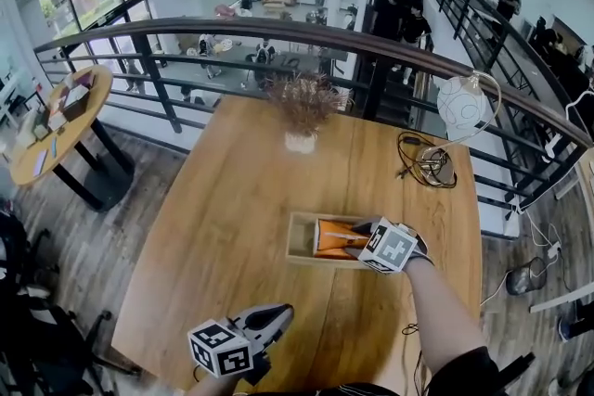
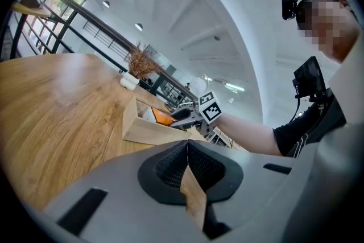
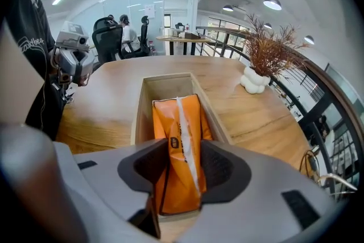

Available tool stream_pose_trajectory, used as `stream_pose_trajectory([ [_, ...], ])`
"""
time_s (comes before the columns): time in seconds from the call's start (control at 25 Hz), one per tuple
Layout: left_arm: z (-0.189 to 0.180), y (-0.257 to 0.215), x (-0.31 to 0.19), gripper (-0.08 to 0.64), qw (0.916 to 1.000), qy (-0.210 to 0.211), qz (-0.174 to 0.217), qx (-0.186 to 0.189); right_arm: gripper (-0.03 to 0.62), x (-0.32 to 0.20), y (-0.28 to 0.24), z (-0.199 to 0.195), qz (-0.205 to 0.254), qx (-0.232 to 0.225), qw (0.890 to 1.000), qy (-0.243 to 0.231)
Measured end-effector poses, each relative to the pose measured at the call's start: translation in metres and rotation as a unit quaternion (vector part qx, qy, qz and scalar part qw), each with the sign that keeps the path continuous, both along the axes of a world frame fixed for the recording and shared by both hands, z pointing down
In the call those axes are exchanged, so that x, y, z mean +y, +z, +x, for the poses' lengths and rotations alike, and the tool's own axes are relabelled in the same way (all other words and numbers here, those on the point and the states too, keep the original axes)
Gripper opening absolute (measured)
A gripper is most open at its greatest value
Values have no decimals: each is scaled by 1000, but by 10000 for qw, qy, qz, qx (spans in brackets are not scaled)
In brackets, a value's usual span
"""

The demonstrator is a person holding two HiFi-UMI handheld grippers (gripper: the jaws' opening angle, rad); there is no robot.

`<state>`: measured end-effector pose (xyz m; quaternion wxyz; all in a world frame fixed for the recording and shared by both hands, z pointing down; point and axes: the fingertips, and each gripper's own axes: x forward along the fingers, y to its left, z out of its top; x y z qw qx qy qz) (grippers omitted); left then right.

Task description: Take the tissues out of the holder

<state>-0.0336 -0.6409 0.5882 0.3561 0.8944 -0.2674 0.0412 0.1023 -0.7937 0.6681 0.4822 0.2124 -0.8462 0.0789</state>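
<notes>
A wooden tissue holder (image 1: 299, 241) lies on the wooden table, and an orange tissue pack (image 1: 332, 236) lies inside it. My right gripper (image 1: 357, 241) reaches down into the holder's right end. In the right gripper view the orange pack (image 3: 183, 122) with its white strip sits between the jaws of the right gripper (image 3: 185, 165), and both pads pinch it narrower. The holder's walls (image 3: 165, 83) run away beyond it. My left gripper (image 1: 278, 315) hovers near the table's front edge, apart from the holder. Its jaws (image 2: 187, 156) are shut with nothing between them.
A dried plant in a white vase (image 1: 302, 111) stands at the table's far side. A coiled cable (image 1: 432, 167) and a white globe lamp (image 1: 462, 102) sit at the far right corner. A curved railing (image 1: 278, 31) runs behind the table.
</notes>
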Motion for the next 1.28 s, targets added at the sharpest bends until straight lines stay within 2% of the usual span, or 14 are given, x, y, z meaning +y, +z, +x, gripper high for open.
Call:
stream_pose_trajectory([
  [0.16,-6,-6,6,14,9997,-13,191,-132,158,4,-2,-2,198,87,9998,17],
  [0.4,-14,-21,18,14,9997,-17,238,3,136,13,-14,-10,474,73,9986,211],
  [0.56,-15,-31,30,14,9995,-24,325,31,127,18,-26,-13,817,-7,9962,307],
  [0.76,-27,-48,44,14,9987,-147,490,60,126,31,-69,-26,1421,-131,9887,450],
  [0.88,-31,-62,54,14,9979,-201,609,84,121,43,-119,-33,1882,-535,9788,609],
  [1.0,-27,-83,70,14,9968,-158,769,119,118,74,-167,-32,2129,-962,9688,824],
  [1.28,5,-147,141,14,9908,135,1316,292,117,209,-244,-10,2616,-1340,9523,814],
])
